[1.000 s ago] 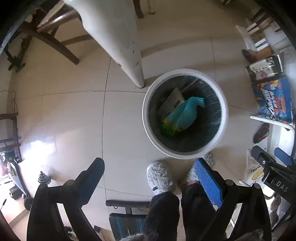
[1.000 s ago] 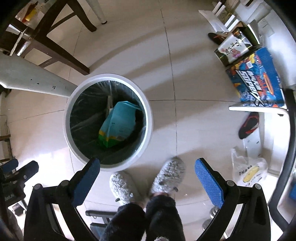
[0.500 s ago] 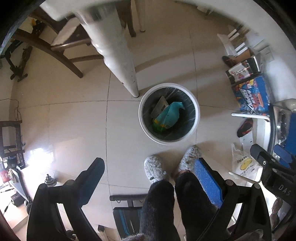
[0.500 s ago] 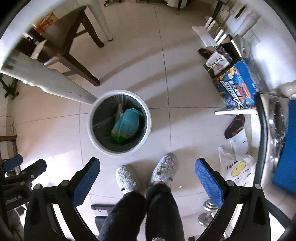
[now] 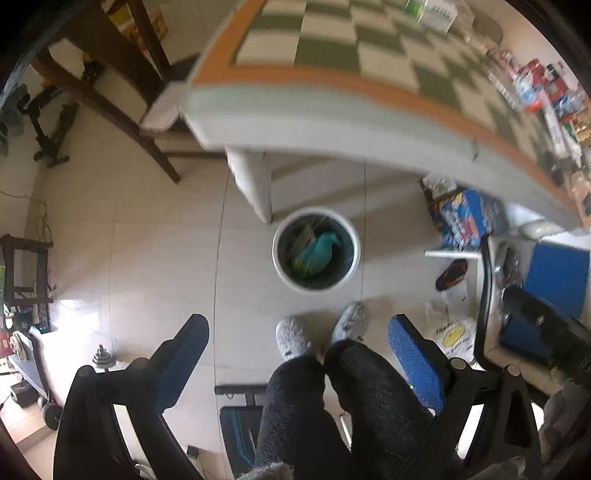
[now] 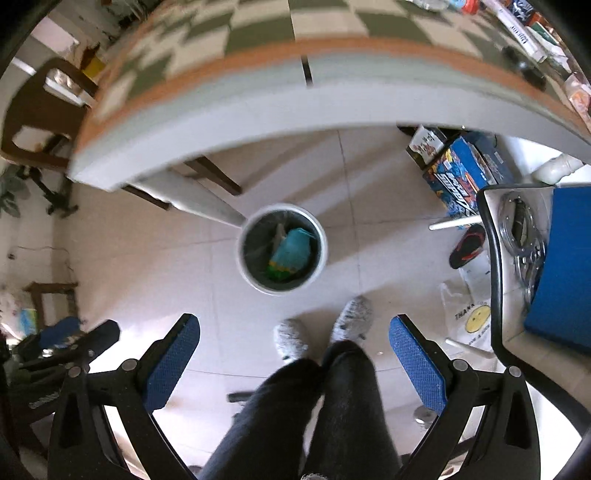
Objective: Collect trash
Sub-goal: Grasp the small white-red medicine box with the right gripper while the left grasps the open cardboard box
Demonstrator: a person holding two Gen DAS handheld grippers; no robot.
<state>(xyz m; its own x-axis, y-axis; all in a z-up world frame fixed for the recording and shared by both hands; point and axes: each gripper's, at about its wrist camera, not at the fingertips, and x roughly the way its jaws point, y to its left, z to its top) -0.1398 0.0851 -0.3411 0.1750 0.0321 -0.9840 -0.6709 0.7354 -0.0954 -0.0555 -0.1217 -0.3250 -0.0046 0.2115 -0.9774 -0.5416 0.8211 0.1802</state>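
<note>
A white round trash bin (image 5: pixel 351 258) (image 6: pixel 321 254) with a dark liner stands on the tiled floor far below both grippers. Inside lie a teal packet (image 5: pixel 319 251) (image 6: pixel 291 251) and a grey paper piece (image 5: pixel 301 238). My left gripper (image 5: pixel 299 338) is open and empty, high above the floor. My right gripper (image 6: pixel 295 330) is open and empty too. The table with a green and white chequered cloth (image 5: pixel 332 44) (image 6: pixel 332 29) fills the top of both views, blurred.
The person's legs and grey slippers (image 5: pixel 293 338) (image 6: pixel 351 317) stand just before the bin. A blue printed box (image 5: pixel 465 218) (image 6: pixel 461 177), a sandal (image 6: pixel 467 247) and a smiley plastic bag (image 5: pixel 452 338) lie at right. A blue-seated chair (image 6: pixel 561 266) stands far right, a dark wooden chair (image 5: pixel 110 85) at left.
Both grippers have risen well above the bin, which now looks much smaller. The tabletop with the chequered cloth has come into view. Both grippers stay open and empty.
</note>
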